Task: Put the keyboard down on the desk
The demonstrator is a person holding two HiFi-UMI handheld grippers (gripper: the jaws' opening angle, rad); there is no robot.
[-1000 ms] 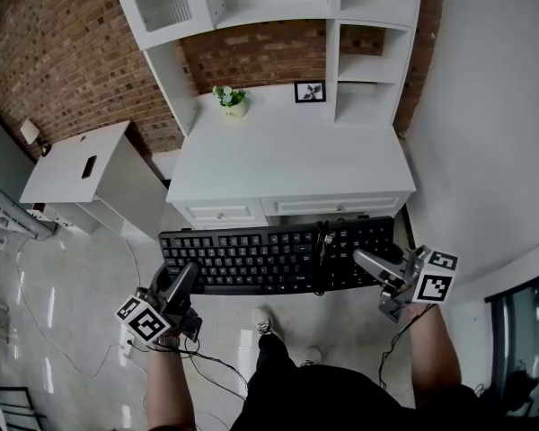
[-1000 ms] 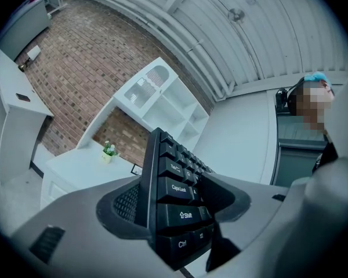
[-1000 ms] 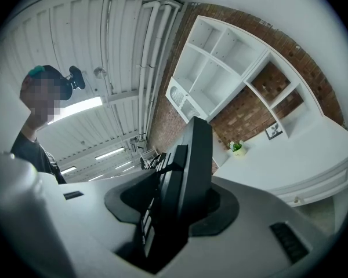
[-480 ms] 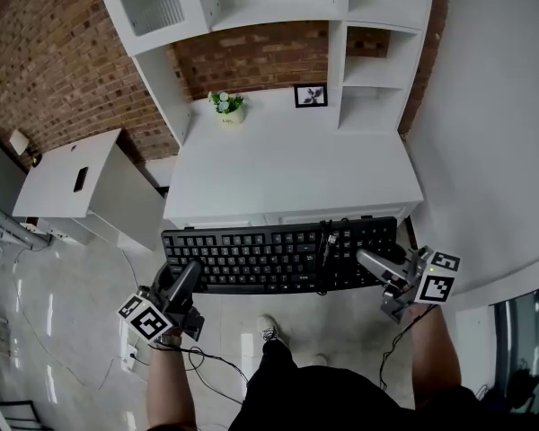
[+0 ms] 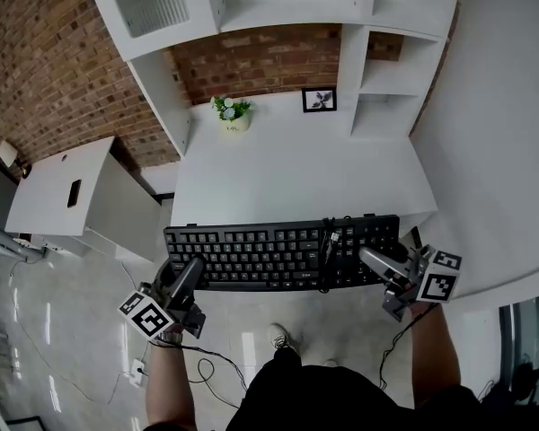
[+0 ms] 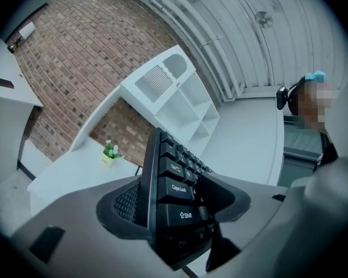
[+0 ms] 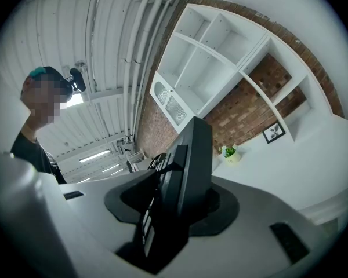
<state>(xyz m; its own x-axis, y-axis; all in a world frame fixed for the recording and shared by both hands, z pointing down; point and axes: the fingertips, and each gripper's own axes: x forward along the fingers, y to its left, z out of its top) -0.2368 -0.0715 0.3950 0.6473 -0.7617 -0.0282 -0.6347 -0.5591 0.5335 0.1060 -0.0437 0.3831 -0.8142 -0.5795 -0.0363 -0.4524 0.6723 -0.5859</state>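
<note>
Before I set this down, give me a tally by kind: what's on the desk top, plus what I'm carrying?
Potted plant: 1
Picture frame: 1
Keyboard: 1, gripped by the left claw and the right claw
Total: 3

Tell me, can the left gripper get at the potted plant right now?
Probably not: the left gripper is clamped on the left end of the keyboard, and the potted plant stands at the far back of the desk.
</note>
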